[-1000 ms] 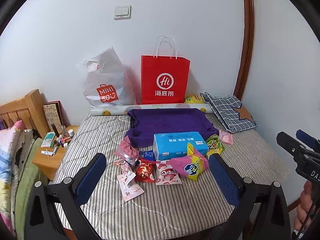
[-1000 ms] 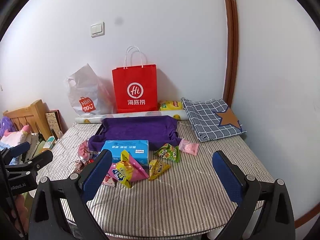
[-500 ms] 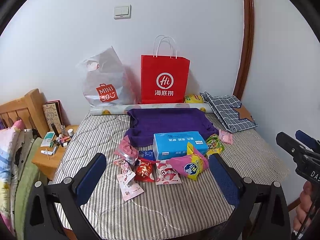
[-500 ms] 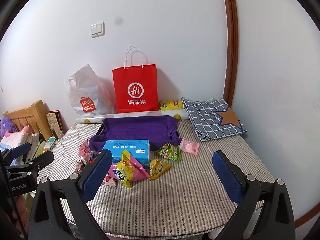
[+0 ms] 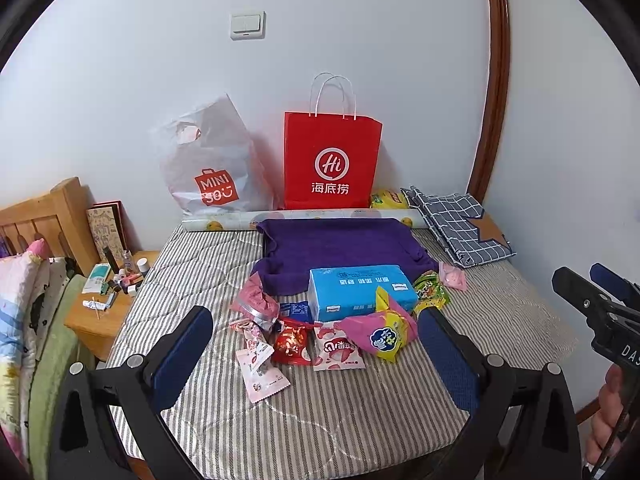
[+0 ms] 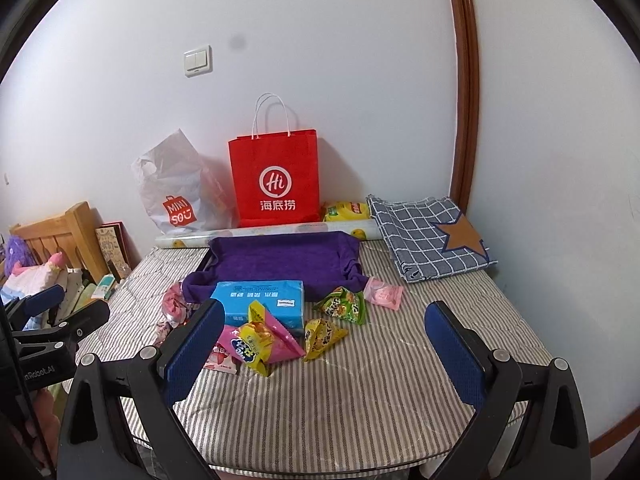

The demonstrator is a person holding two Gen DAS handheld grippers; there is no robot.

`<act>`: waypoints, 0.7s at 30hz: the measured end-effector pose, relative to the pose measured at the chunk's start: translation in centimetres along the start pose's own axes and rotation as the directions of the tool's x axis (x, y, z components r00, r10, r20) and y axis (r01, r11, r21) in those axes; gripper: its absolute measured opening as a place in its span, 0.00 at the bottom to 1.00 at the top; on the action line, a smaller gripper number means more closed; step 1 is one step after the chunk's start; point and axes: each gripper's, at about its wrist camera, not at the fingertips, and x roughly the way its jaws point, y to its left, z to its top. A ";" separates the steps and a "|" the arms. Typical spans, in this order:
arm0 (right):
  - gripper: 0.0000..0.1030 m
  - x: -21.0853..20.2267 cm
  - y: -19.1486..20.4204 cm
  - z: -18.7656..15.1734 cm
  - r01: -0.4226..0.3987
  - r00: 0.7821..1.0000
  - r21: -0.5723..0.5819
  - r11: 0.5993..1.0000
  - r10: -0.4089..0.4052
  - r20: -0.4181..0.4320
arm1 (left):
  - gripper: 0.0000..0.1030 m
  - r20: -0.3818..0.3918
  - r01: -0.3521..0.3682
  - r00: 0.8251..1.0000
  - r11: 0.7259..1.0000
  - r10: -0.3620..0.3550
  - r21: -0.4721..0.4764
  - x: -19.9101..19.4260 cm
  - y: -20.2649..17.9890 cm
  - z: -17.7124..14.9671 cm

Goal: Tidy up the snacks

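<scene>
Several snack packets lie on the striped table (image 5: 320,420): a pink-and-yellow bag (image 5: 382,334) (image 6: 260,344), a red packet (image 5: 291,346), a strawberry packet (image 5: 337,347), a pink wrapper (image 5: 260,378), green (image 6: 343,305) and yellow (image 6: 322,336) packets, and a small pink one (image 6: 383,293). A blue tissue box (image 5: 360,291) sits by a tray lined with purple cloth (image 6: 284,260). My left gripper (image 5: 314,354) is open and empty, hovering over the near snacks. My right gripper (image 6: 324,352) is open and empty over the table's front.
A red paper bag (image 5: 332,164), a white plastic bag (image 5: 208,168), a paper roll (image 5: 304,216) and a folded checked cloth (image 6: 428,232) stand along the wall. A wooden bedside stand with small items (image 5: 108,300) and a bed are at the left.
</scene>
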 end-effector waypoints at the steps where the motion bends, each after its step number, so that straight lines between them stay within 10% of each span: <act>1: 0.96 0.0 0.0 0.0 0.000 1.000 -0.002 1.000 0.000 -0.001 | 1.00 0.000 0.000 1.000 1.000 0.000 0.001 0.0 0.0 0.0; 21: 0.96 -0.2 0.1 -0.2 -0.005 1.000 -0.008 1.000 0.005 0.008 | 1.00 0.001 -0.004 1.000 1.000 0.004 0.002 0.1 0.1 0.2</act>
